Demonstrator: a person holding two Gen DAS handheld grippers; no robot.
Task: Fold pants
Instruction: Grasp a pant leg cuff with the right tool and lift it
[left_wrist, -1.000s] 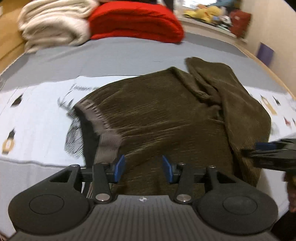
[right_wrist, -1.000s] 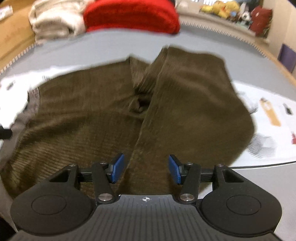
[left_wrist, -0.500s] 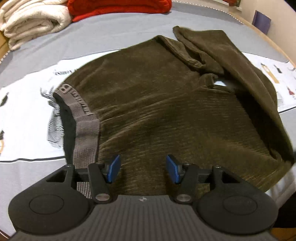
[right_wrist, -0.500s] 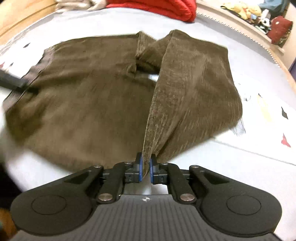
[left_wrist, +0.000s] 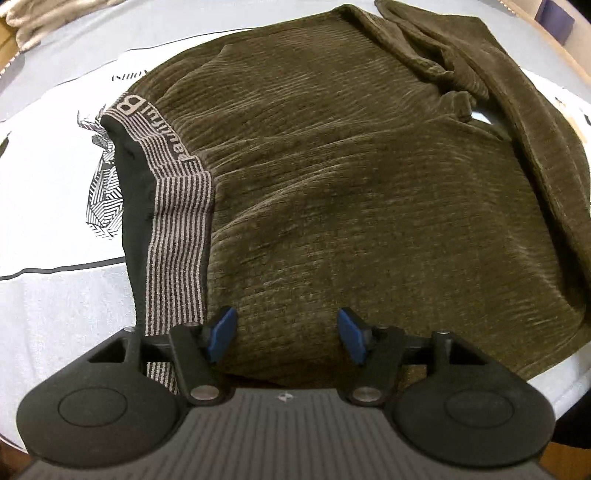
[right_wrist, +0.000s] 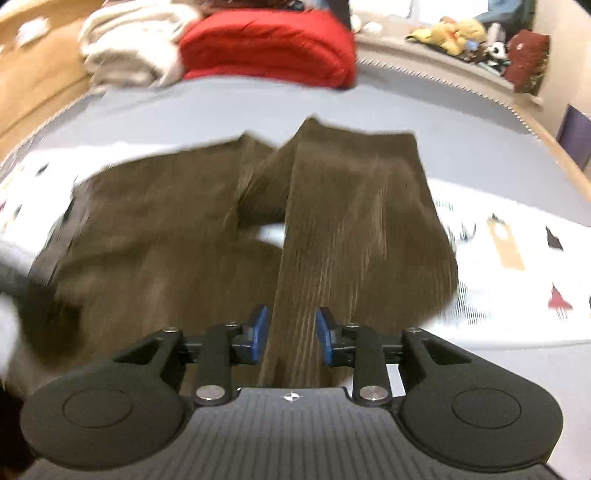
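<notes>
Dark olive corduroy pants (left_wrist: 351, 192) lie spread on the bed, with the striped grey waistband (left_wrist: 173, 206) at the left and the legs bunched at the far right. My left gripper (left_wrist: 283, 334) is open and empty, low over the near edge of the pants beside the waistband. In the right wrist view the pants (right_wrist: 354, 229) show a folded leg running toward me. My right gripper (right_wrist: 290, 332) is open, with the near edge of that leg lying between its blue pads (right_wrist: 261, 328). This view is motion blurred.
The grey bed sheet (right_wrist: 221, 110) has a white printed panel (left_wrist: 48, 177) under the pants. A folded red blanket (right_wrist: 269, 48) and cream blankets (right_wrist: 129, 48) sit at the far end. Stuffed toys (right_wrist: 454, 29) line a ledge at the back right.
My right gripper was shut on the pant leg half a second ago and has opened. The left gripper has moved lower and closer over the pants, still open.
</notes>
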